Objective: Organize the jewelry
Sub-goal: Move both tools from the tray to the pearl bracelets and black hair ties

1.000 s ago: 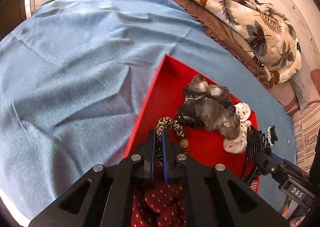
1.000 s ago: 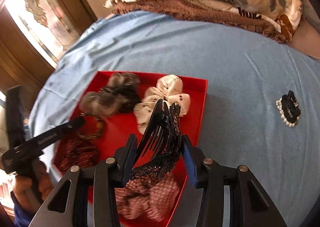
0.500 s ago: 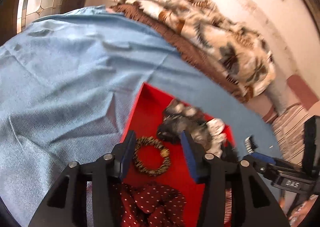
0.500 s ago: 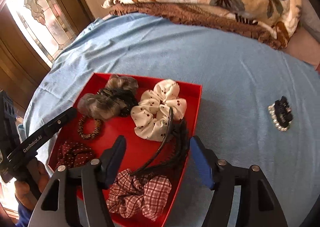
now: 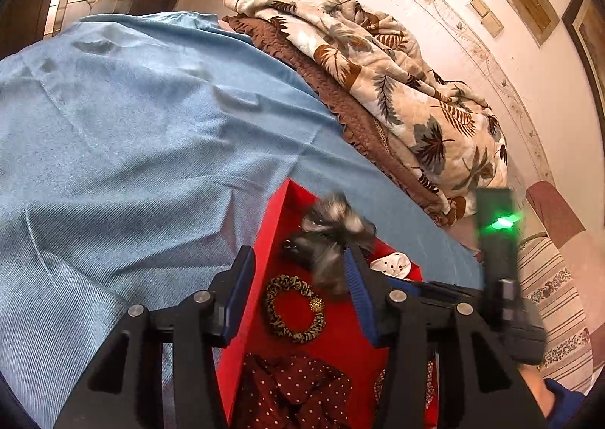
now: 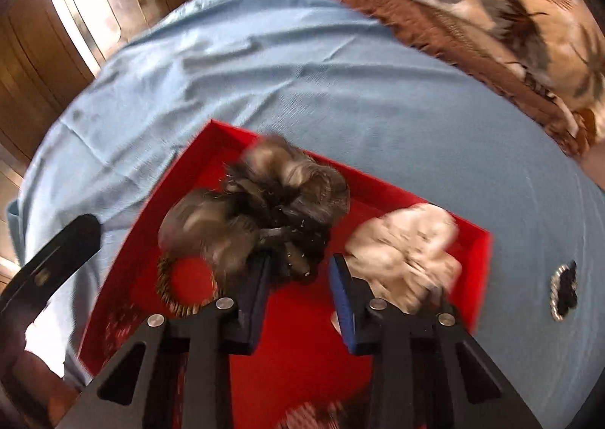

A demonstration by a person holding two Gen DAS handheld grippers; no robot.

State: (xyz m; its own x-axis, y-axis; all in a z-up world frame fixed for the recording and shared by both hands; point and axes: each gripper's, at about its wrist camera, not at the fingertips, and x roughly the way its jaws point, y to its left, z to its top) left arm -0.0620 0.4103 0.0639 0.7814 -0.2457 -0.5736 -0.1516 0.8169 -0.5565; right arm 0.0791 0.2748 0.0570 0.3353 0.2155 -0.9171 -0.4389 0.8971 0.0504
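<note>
**A:** How far along are you?

**B:** Nearly there. Your red tray (image 6: 474,270) already holds the grey fluffy scrunchie (image 6: 261,209), the white dotted scrunchie (image 6: 404,251), the leopard hair tie (image 5: 295,310) and the maroon dotted scrunchie (image 5: 298,391).

**A:** And your grippers?

**B:** Your left gripper (image 5: 297,296) stands apart, empty, above the hair tie. Your right gripper (image 6: 298,289) has just been closing, yet nothing sits between its jaws.

**A:** What's left?

**B:** The pearl-edged black clip (image 6: 563,293), blurred but probably that, lies on the blue sheet (image 6: 302,70) outside the tray
</note>
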